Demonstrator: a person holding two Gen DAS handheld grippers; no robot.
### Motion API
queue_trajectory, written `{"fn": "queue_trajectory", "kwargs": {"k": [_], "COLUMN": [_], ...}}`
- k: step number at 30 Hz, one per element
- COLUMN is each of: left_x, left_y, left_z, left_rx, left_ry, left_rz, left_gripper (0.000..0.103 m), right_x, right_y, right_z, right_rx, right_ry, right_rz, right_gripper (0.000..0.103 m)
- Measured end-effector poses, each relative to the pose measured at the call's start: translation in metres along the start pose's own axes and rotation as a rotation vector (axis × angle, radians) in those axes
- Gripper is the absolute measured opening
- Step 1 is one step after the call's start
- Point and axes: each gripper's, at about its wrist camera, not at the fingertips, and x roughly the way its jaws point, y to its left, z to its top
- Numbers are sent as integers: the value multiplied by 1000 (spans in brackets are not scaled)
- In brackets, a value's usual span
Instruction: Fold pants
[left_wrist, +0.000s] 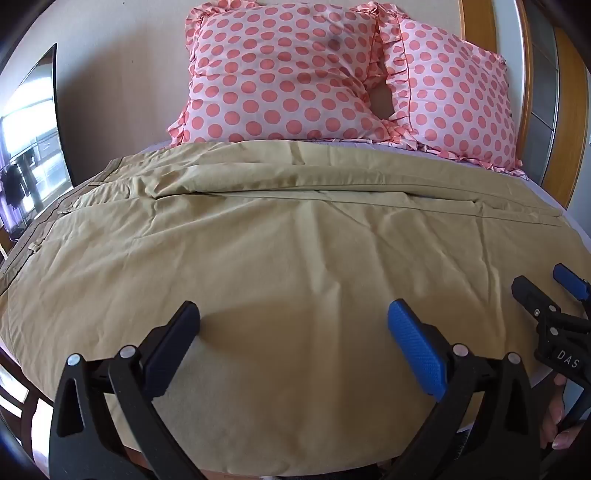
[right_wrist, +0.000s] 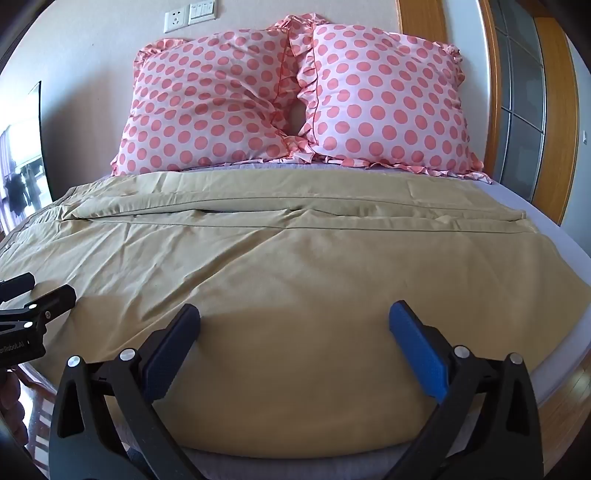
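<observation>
Khaki pants (left_wrist: 280, 251) lie spread flat across the bed, waistband at the left (left_wrist: 40, 221), legs running right; they also fill the right wrist view (right_wrist: 295, 258). The two legs lie side by side with a seam line between them. My left gripper (left_wrist: 293, 317) is open and empty, hovering over the near edge of the pants. My right gripper (right_wrist: 294, 319) is open and empty over the near leg further right; it also shows at the right edge of the left wrist view (left_wrist: 546, 288). The left gripper shows at the left edge of the right wrist view (right_wrist: 40, 291).
Two pink polka-dot pillows (left_wrist: 284, 74) (right_wrist: 384, 99) lean on the wall behind the pants. A lilac sheet (right_wrist: 554, 229) covers the bed. A wooden door frame (right_wrist: 554, 129) stands at the right, a mirror (left_wrist: 33, 140) at the left.
</observation>
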Motion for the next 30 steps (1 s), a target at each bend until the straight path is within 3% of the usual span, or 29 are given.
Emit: {"fn": "queue_trajectory", "kwargs": {"k": [30], "left_x": [0], "left_y": [0], "left_z": [0], "left_rx": [1], "left_ry": [-5], "left_rz": [1], "left_gripper": [101], "right_x": [0], "right_y": [0], "right_z": [-1], "right_rx": [0], "right_ry": [-8], "right_rz": [0], "right_gripper": [102]}}
